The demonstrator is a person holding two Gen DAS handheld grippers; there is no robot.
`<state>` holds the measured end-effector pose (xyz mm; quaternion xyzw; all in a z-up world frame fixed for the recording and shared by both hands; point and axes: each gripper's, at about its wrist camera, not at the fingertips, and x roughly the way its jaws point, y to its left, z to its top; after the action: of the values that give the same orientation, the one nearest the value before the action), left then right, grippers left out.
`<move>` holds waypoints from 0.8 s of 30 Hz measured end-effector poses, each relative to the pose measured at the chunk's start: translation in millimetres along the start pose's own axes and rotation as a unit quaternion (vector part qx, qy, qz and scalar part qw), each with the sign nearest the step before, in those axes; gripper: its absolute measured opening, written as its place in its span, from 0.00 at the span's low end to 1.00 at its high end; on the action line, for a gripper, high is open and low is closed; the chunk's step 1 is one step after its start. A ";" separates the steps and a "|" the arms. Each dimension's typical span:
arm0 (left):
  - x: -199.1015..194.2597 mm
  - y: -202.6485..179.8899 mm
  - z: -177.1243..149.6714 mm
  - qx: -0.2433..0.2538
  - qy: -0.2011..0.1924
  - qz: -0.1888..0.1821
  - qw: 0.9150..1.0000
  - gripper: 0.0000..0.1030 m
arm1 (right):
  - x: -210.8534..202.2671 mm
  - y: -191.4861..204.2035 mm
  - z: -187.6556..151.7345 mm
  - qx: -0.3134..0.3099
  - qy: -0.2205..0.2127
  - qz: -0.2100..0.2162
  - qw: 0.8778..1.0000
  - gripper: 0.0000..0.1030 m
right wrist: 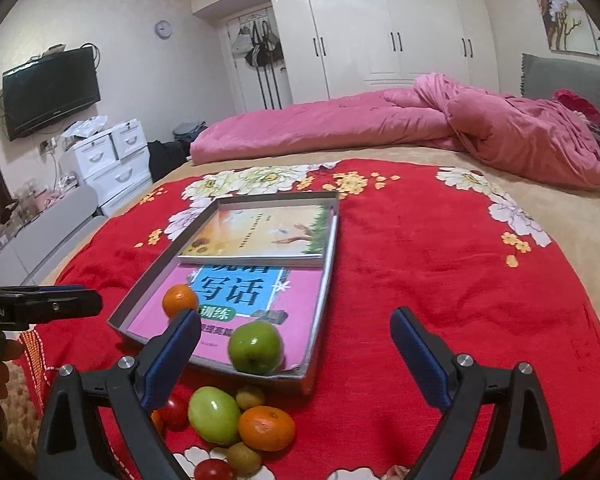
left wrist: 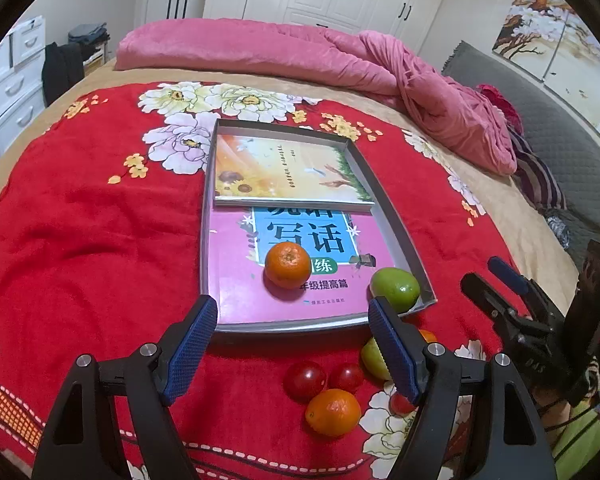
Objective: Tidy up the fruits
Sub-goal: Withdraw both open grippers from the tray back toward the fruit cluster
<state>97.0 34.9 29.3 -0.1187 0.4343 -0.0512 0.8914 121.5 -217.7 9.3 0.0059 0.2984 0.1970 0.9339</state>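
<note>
Both grippers, left [left wrist: 292,334] and right [right wrist: 296,344], gape wide, holding nothing; orange [left wrist: 287,265] and green apple [left wrist: 395,289] sit in tray [left wrist: 396,216].

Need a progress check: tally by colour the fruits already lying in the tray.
Orange fruit: 1
Green fruit: 1
Total in the tray: 2

Black tongs [left wrist: 292,340] (blue textured pads [left wrist: 190,350])
</note>
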 end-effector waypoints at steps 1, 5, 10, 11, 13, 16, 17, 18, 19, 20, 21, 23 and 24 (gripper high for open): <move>-0.2 0.1 -0.1 0.000 0.000 0.001 1.000 0.77 | -0.5 -2.5 0.4 0.002 0.000 -0.002 1.000 0.93; -1.8 0.8 -3.7 0.003 0.004 0.001 1.000 0.77 | -3.0 -9.6 0.2 0.014 0.005 -0.010 1.000 0.93; -1.3 0.0 -8.9 0.007 0.009 -0.001 1.000 0.77 | -7.4 -11.4 -3.8 0.014 0.014 -0.011 1.000 0.93; -1.3 -0.6 -10.2 0.008 0.010 -0.001 1.000 0.77 | -7.7 -11.0 -4.7 0.013 0.016 -0.011 1.000 0.93; -1.3 -1.2 -11.6 0.010 0.012 -0.002 1.000 0.77 | -8.7 -9.3 -7.1 0.013 0.021 -0.007 1.000 0.93; -1.9 -2.0 -13.1 0.011 0.014 -0.005 1.000 0.77 | -10.4 -5.0 -10.1 0.007 0.024 -0.005 1.000 0.93; -1.8 -2.2 -13.6 0.011 0.015 -0.006 1.000 0.77 | -10.9 -3.4 -11.1 0.005 0.025 -0.004 1.000 0.93; -1.9 -2.4 -14.2 0.011 0.015 -0.007 1.000 0.77 | -11.5 -1.6 -12.2 0.003 0.027 -0.003 1.000 0.93; -1.9 -2.6 -14.7 0.011 0.016 -0.007 1.000 0.77 | -11.6 -0.3 -13.1 0.002 0.028 -0.001 1.000 0.93; -1.7 -3.2 -15.4 0.012 0.017 -0.008 1.000 0.77 | -11.9 1.1 -14.3 0.000 0.030 0.000 1.000 0.93; -1.6 -3.8 -16.1 0.013 0.018 -0.008 1.000 0.77 | -12.0 2.2 -14.9 0.000 0.031 0.000 1.000 0.93; -1.9 -5.2 -17.8 0.017 0.019 -0.008 1.000 0.77 | -12.4 4.6 -16.7 -0.001 0.035 0.003 0.999 0.93; -2.0 -5.7 -18.5 0.018 0.020 -0.008 1.000 0.77 | -12.7 6.0 -17.9 -0.002 0.037 0.004 0.999 0.93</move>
<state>81.3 26.7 21.3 -0.1054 0.4502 -0.0688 0.8840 99.9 -218.8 2.4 -0.0022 0.3327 0.2013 0.9213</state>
